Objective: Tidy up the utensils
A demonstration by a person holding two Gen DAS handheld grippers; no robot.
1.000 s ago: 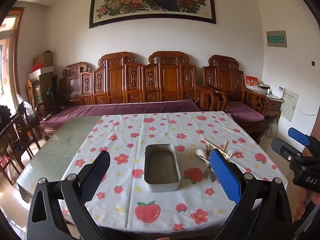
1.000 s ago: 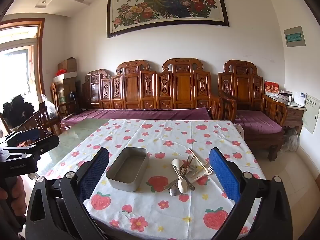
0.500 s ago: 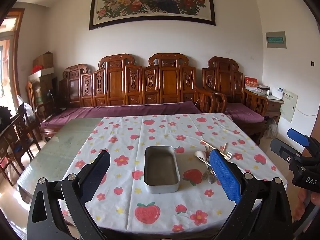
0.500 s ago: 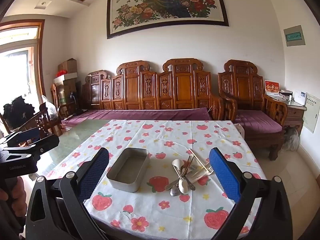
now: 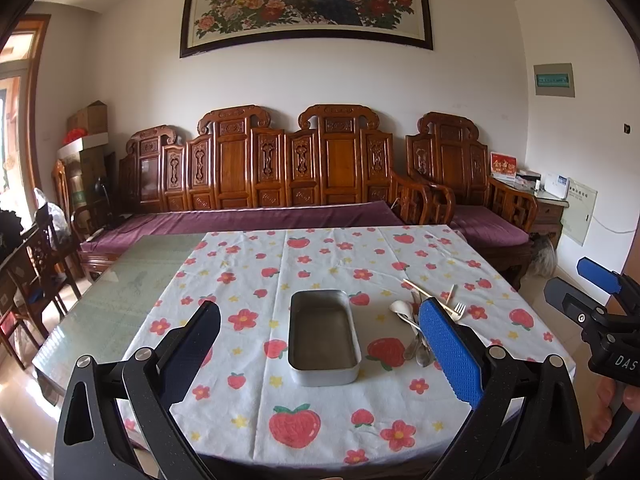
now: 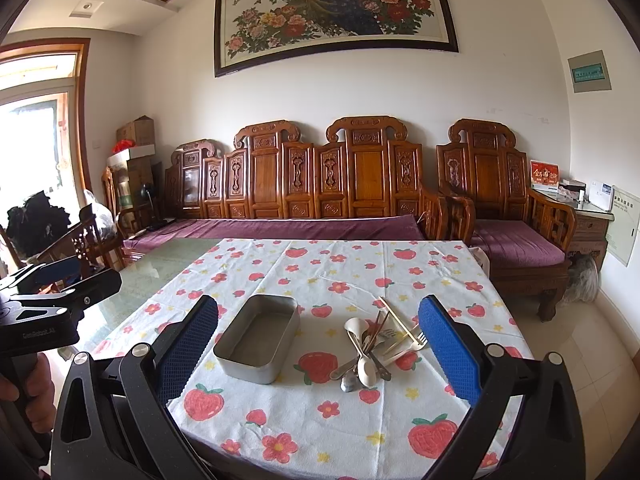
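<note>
Utensils (image 6: pixel 374 346) lie in a loose pile on the strawberry-print tablecloth (image 6: pixel 320 420), just right of a metal tray (image 6: pixel 258 338) and not touching it. The pile holds a white spoon (image 6: pixel 366 368), metal spoons, chopsticks (image 6: pixel 394 316) and a pale fork (image 6: pixel 418 338), crossing one another. Tray sits open side up, nothing inside. Nearest the cameras, the right gripper (image 6: pixel 318 356) is held above the near table edge, its fingers spread wide with nothing between them; the blue pads (image 6: pixel 450 354) frame the tray and the pile. The left gripper (image 5: pixel 320 356) is likewise held over the near edge, fingers apart and holding nothing, with the tray centred between them and the pile partly hidden behind its right pad. In the left wrist view the right gripper also shows at far right, off the table. The cloth covers the right part of the glass-topped table (image 5: pixel 108 300). Beyond the table stands a carved wooden bench (image 6: pixel 304 184) with purple cushions; above it hangs a framed peacock painting (image 6: pixel 332 8).
</note>
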